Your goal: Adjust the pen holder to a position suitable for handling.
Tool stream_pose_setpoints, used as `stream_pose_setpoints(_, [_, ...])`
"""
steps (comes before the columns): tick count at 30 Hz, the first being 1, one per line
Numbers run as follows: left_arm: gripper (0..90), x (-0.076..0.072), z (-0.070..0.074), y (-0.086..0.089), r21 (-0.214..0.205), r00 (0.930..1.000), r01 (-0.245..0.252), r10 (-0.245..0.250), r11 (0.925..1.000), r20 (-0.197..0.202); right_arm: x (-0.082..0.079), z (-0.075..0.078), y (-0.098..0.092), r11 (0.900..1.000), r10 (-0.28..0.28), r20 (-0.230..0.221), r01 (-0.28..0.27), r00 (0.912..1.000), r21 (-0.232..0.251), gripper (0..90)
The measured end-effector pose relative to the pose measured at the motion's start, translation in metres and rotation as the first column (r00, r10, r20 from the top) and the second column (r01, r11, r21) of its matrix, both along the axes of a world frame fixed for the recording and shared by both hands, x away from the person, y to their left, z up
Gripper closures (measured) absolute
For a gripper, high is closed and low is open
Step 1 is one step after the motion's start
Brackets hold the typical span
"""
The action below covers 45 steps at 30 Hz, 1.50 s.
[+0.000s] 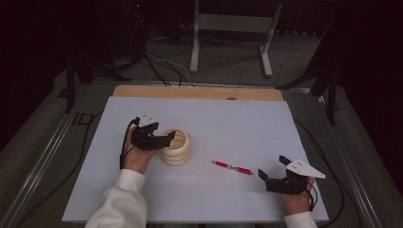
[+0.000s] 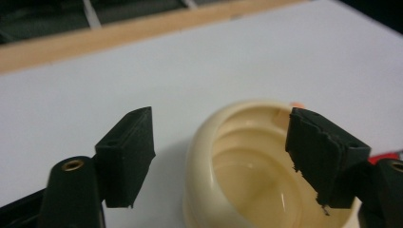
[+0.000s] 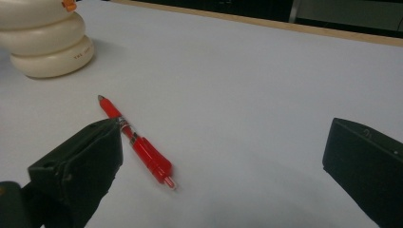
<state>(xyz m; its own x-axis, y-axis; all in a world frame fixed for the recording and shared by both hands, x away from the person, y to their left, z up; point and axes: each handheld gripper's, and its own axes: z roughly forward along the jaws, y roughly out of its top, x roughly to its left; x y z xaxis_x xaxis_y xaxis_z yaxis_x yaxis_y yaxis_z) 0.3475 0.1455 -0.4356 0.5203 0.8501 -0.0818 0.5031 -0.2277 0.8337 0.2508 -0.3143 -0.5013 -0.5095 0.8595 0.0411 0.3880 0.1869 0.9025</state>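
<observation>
Cream-coloured and ribbed like stacked rings, the holder point(image 1: 176, 147) stands upright on the left half of the table; in the left gripper view its glossy hollow looks bare as far as can be seen, though one jaw hides part of it. A small orange spot sits at its rim. A red pen point(image 1: 232, 167) lies flat to the right of the holder, well apart from it, its tip turned toward the holder in the right gripper view.

The table point(image 1: 228, 118) is covered in pale grey-white, with a strip of bare wood along its far edge. Beyond it lie dark floor, loose cables and the legs of a light metal stand point(image 1: 231, 28).

The left gripper point(image 1: 164, 138) has its jaws spread wide astride the holder's near wall, one outside and one over the hollow, pads not pressing it. The right gripper point(image 1: 273, 168) rests near the table's right front corner, jaws wide apart and gripping nothing, the pen just beyond them.
</observation>
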Motion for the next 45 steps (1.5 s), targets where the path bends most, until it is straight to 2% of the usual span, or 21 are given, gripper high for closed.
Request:
stream_pose_setpoints(1, [20.3, -0.002, 0.002, 0.001, -0.003, 0.9998, -0.005, 0.005, 1.0, 0.022, 0.0, 0.0, 0.0, 1.0, 0.0, 0.0, 0.0, 1.0, 0.0, 0.0])
stream_pose_setpoints(2, [18.7, -0.002, 0.002, 0.001, -0.003, 0.9998, -0.005, 0.005, 1.0, 0.022, 0.0, 0.0, 0.0, 1.0, 0.0, 0.0, 0.0, 1.0, 0.0, 0.0])
stream_pose_setpoints(3, [18.7, -0.006, 0.005, 0.005, -0.027, 0.9979, -0.01, 0.012, 0.9996, 0.064, 0.0, 0.0, 0.0, 1.0, 0.0, 0.0, 0.0, 1.0, 0.0, 0.0])
stream_pose_setpoints(6, [15.0, -0.011, 0.009, 0.01, -0.031, 0.9934, -0.018, 0.021, 0.9994, 0.112, 0.0, 0.0, 0.0, 1.0, 0.001, 0.0, -0.001, 1.0, 0.001, 0.0])
stream_pose_setpoints(8, [12.5, -0.013, 0.01, 0.012, -0.032, 0.9921, -0.021, 0.024, 0.9993, 0.123, 0.001, -0.001, 0.0, 1.0, 0.0, 0.0, 0.0, 1.0, 0.0, 0.0])
stream_pose_setpoints(9, [12.5, -0.016, 0.012, 0.016, -0.041, 0.9889, -0.023, 0.029, 0.9989, 0.146, 0.001, -0.001, 0.0, 1.0, 0.0, -0.002, 0.0, 1.0, 0.0, 0.0])
stream_pose_setpoints(12, [1.2, -0.023, 0.014, 0.023, -0.037, 0.9851, -0.025, 0.031, 0.999, 0.169, 0.0, -0.001, 0.0, 1.0, -0.001, -0.001, 0.001, 1.0, 0.002, 0.0])
stream_pose_setpoints(15, [0.2, -0.031, 0.013, 0.032, -0.035, 0.9798, -0.029, 0.036, 0.999, 0.197, 0.0, -0.001, -0.001, 1.0, -0.002, -0.001, 0.002, 1.0, 0.003, 0.0])
stream_pose_setpoints(20, [0.2, -0.042, 0.012, 0.045, -0.029, 0.975, -0.036, 0.041, 0.9989, 0.218, 0.0, -0.001, 0.0, 1.0, -0.001, -0.001, 0.001, 1.0, 0.001, 0.0])
stream_pose_setpoints(22, [0.2, -0.05, 0.008, 0.053, -0.019, 0.9719, -0.042, 0.045, 0.9989, 0.231, 0.0, -0.001, 0.0, 1.0, -0.002, 0.0, 0.002, 1.0, 0.0, 0.0])
stream_pose_setpoints(26, [0.2, -0.06, -0.001, 0.064, -0.025, 0.9685, -0.051, 0.055, 0.9984, 0.243, 0.0, -0.001, 0.0, 1.0, -0.003, 0.0, 0.003, 1.0, 0.001, 0.0])
stream_pose_setpoints(32, [0.2, -0.078, -0.018, 0.076, -0.026, 0.9664, -0.065, 0.069, 0.9976, 0.248, 0.001, -0.001, 0.0, 1.0, -0.005, -0.001, 0.005, 1.0, 0.0, 0.0])
stream_pose_setpoints(37, [0.3, -0.088, -0.032, 0.082, -0.022, 0.9633, -0.095, 0.097, 0.9952, 0.25, 0.001, -0.001, 0.0, 1.0, -0.004, 0.0, 0.004, 1.0, -0.008, 0.0])
stream_pose_setpoints(40, [0.3, -0.093, -0.04, 0.085, -0.035, 0.962, -0.107, 0.112, 0.9936, 0.249, 0.001, -0.001, -0.001, 0.9999, -0.006, 0.0, 0.006, 1.0, -0.009, 0.0])
stream_pose_setpoints(42, [0.3, -0.094, -0.042, 0.087, -0.028, 0.9624, -0.115, 0.118, 0.993, 0.244, 0.0, -0.001, -0.002, 1.0, -0.003, -0.002, 0.003, 1.0, 0.009, 0.0])
stream_pose_setpoints(45, [0.3, -0.096, -0.044, 0.09, -0.053, 0.9568, -0.132, 0.142, 0.9898, 0.254, 0.0, 0.0, -0.003, 0.9994, 0.002, -0.001, -0.002, 1.0, 0.036, 0.0])
